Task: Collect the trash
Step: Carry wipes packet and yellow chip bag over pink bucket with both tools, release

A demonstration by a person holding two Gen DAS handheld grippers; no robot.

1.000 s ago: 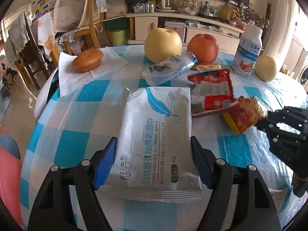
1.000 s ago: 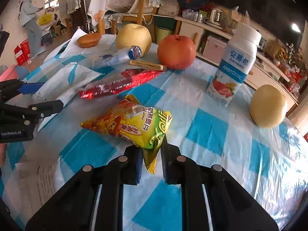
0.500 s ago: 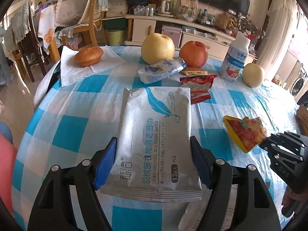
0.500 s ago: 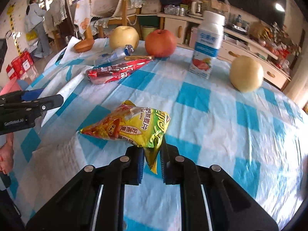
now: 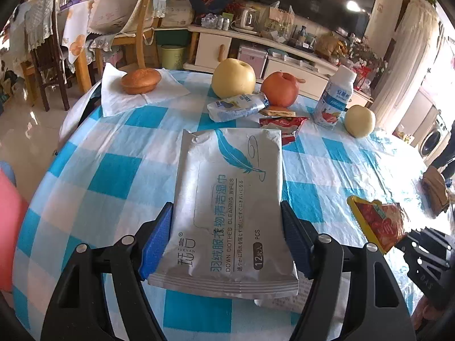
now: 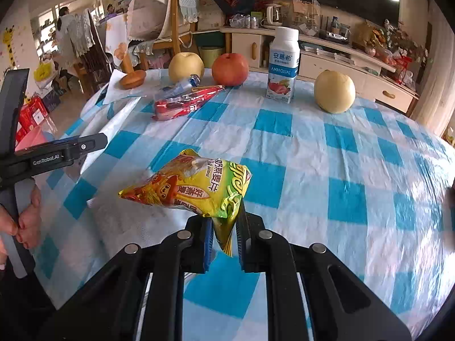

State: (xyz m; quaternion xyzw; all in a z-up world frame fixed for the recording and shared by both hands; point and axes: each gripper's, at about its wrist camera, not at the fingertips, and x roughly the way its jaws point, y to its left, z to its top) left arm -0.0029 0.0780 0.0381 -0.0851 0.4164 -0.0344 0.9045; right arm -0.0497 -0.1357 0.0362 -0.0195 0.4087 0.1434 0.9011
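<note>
My left gripper (image 5: 227, 241) is shut on a silver wet-wipes packet (image 5: 230, 199) with a blue feather print, held across its width above the checked tablecloth. My right gripper (image 6: 224, 236) is shut on the corner of a yellow snack bag (image 6: 190, 187), lifted clear of the table; the bag also shows at the right of the left wrist view (image 5: 378, 221). A red wrapper (image 6: 182, 103) and a crumpled blue-white wrapper (image 5: 236, 108) lie farther back on the table. The left gripper's side shows at the left of the right wrist view (image 6: 57, 153).
On the blue-white tablecloth (image 6: 312, 156) stand a yellow apple (image 5: 233, 78), a red apple (image 5: 280, 89), a yogurt bottle (image 6: 283, 65), a pear (image 6: 334, 91) and a bun on a napkin (image 5: 140, 81). A wooden chair (image 5: 136, 28) stands behind the table.
Both grippers have risen and pulled back from the table with their loads. The snack bag has moved toward the near right edge; the wrappers and fruit look farther away.
</note>
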